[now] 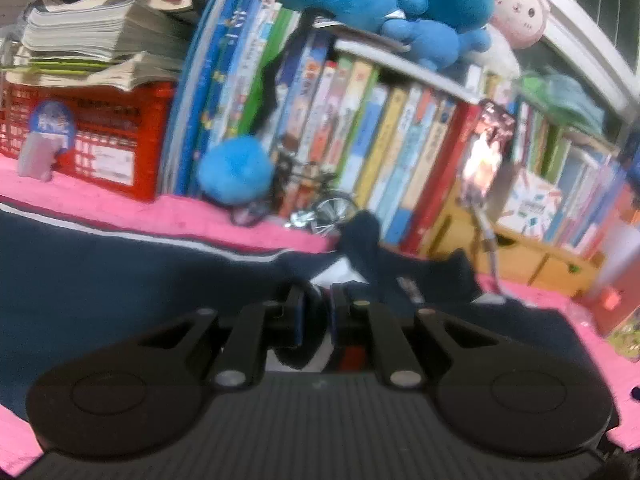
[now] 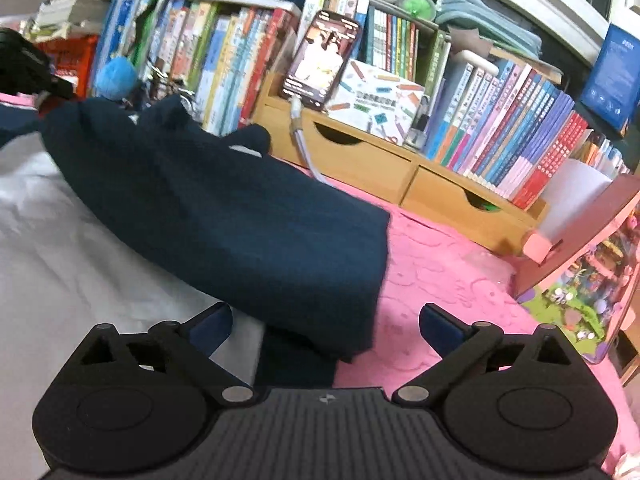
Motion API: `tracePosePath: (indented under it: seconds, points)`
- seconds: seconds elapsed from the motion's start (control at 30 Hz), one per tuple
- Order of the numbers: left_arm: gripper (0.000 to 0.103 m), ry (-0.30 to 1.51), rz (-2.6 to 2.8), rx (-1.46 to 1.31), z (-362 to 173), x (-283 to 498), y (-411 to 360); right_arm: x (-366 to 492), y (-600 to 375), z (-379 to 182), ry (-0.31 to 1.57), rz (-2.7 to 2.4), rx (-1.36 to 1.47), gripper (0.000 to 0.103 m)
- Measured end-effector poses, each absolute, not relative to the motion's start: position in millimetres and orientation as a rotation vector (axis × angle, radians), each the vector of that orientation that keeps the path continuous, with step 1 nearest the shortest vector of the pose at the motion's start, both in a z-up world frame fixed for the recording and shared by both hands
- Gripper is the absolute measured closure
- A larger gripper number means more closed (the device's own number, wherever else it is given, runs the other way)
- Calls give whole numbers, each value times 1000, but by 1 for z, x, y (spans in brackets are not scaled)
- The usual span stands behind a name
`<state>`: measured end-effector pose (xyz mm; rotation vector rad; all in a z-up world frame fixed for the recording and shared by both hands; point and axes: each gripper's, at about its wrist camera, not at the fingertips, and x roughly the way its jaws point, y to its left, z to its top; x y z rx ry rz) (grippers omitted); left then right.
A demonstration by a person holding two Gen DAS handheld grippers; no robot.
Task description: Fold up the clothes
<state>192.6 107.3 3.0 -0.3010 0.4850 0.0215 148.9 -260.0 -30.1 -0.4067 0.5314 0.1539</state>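
Observation:
A dark navy garment (image 1: 120,280) with a white stripe along its edge lies spread over the pink cover (image 1: 120,204). My left gripper (image 1: 318,312) is shut on a fold of this navy cloth, which bunches up just beyond the fingers. In the right wrist view, a navy part of the garment (image 2: 240,220) lies folded over white cloth (image 2: 80,240). My right gripper (image 2: 326,320) stands wide open low over the garment's near corner, with its pads clear of the fabric. The left gripper (image 2: 24,68) shows at the far left edge, at the raised end of the cloth.
A row of upright books (image 1: 360,140) and a red crate (image 1: 100,132) line the back. A lit phone (image 2: 320,60) leans on a wooden drawer box (image 2: 380,160). A blue plush ball (image 1: 236,172) and a toy bicycle (image 1: 320,204) stand near the garment's far edge. A colourful box (image 2: 592,280) stands at the right.

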Motion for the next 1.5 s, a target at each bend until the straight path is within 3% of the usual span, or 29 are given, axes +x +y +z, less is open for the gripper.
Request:
tracePosePath:
  seconds: [0.13, 0.33, 0.53, 0.8, 1.03, 1.17, 1.3, 1.5]
  points:
    - [91, 524, 46, -268, -13, 195, 107, 156, -246, -33, 538, 201, -447, 2]
    - [90, 542, 105, -99, -18, 201, 106, 159, -219, -46, 430, 167, -728, 2]
    - [94, 623, 176, -191, -30, 208, 140, 176, -269, -42, 471, -29, -669, 0]
    - [94, 472, 2, -175, 8, 172, 113, 165, -258, -42, 451, 46, -671, 0]
    - [85, 589, -30, 36, -26, 193, 60, 161, -233, -23, 449, 203, -586, 0]
    - [78, 615, -10, 139, -35, 206, 59, 181, -279, -36, 464, 49, -595, 0]
    - [77, 617, -17, 216, -39, 212, 50, 195, -318, -40, 534, 26, -492, 1]
    - [77, 626, -36, 145, -37, 211, 61, 178, -282, -40, 513, 109, -504, 2]
